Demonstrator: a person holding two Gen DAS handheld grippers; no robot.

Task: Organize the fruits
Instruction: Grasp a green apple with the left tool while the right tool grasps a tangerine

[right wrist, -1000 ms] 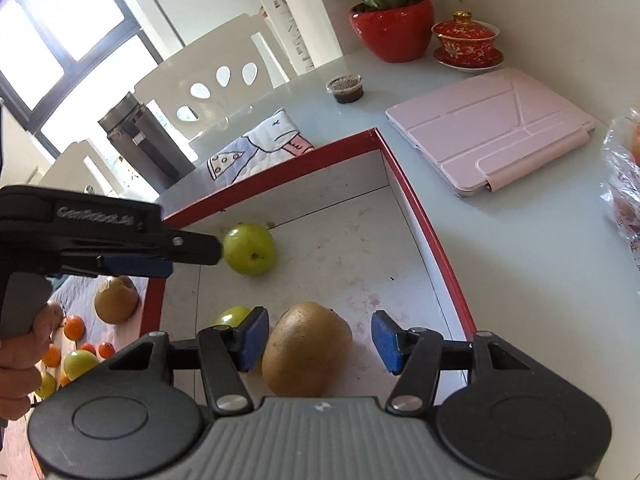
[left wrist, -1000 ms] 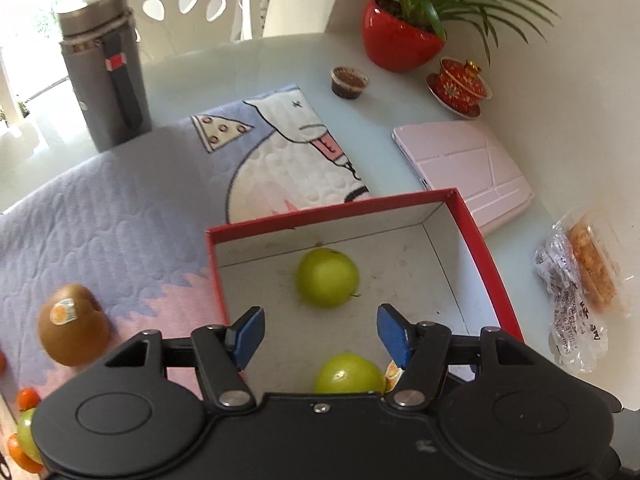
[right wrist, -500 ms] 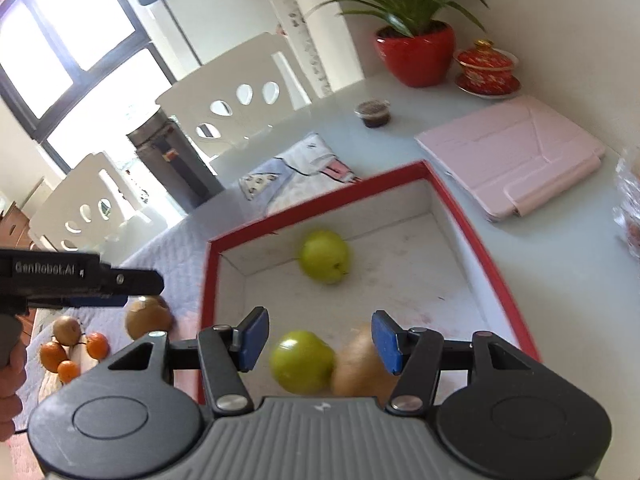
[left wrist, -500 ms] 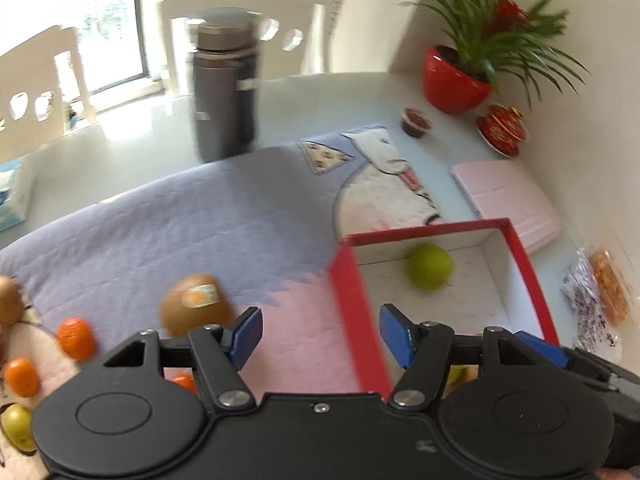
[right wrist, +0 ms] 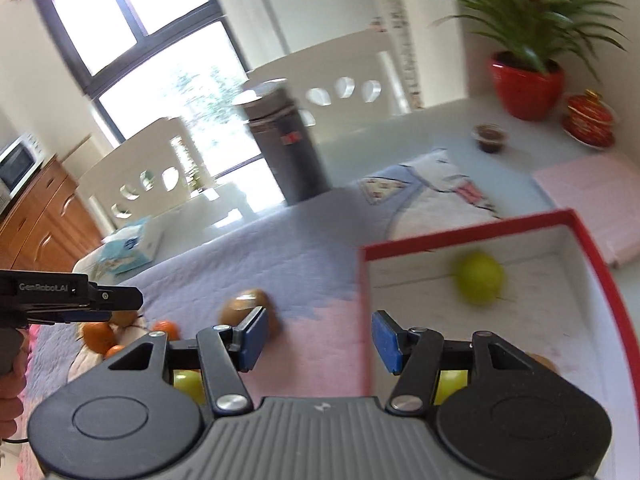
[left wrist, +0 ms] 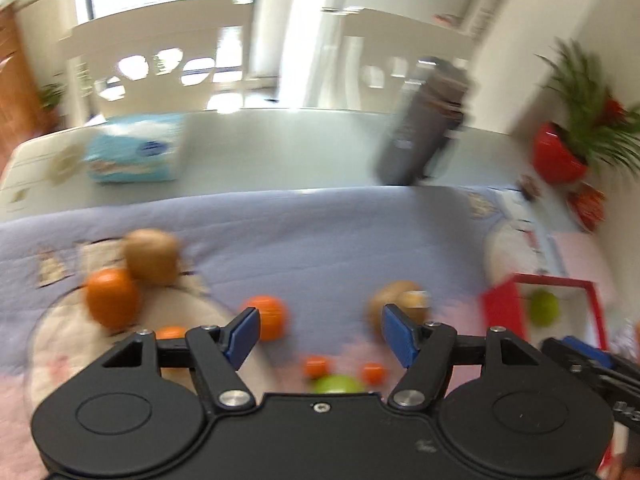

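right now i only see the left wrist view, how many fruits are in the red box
Observer: Three: a green fruit at the back of the red box, plus a second green fruit and a brown kiwi near the front, partly behind the right claw.
Operator: right claw holding anything
Observer: No, it is open and empty, over the box's left wall.
Operator: where's my claw
Observer: The left claw is at that view's left edge, jaws opening, nothing between them.

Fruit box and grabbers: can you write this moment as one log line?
left gripper: empty, opening, over loose fruit | right gripper: open, empty, at box edge | red box: green fruit inside | kiwi: on mat
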